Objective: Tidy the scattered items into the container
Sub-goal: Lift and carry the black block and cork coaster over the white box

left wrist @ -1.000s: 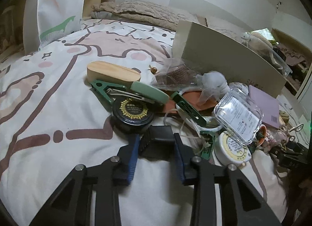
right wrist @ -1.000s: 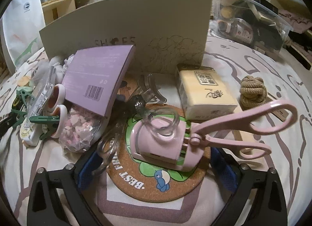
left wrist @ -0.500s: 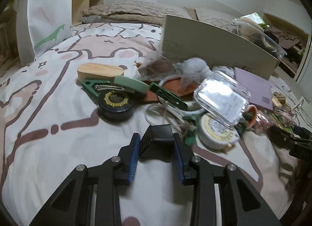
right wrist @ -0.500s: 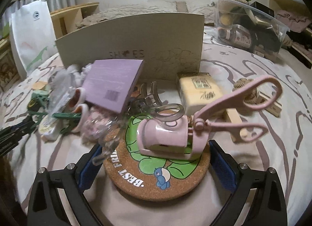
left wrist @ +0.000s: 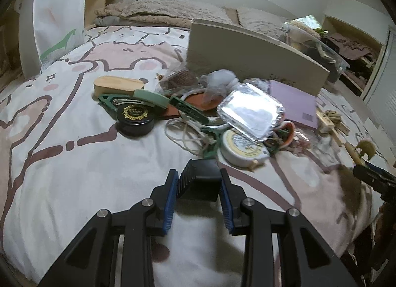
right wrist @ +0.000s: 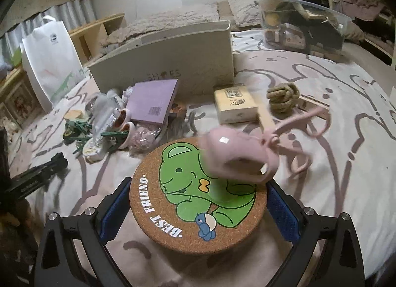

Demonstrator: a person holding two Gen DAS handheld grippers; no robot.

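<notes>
Gripping round cork coaster point(right wrist: 198, 203), green bear print, pink scissors point(right wrist: 247, 155) atop, blurred

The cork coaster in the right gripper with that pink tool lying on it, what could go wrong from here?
1. The pink scissor-handled tool lies loose and blurred at the cork coaster's far edge; it may slide off.
2. The right gripper holds the coaster only by its rim, so it could tilt.
3. The shoe box stands beyond the clutter; loops could snag.
</notes>
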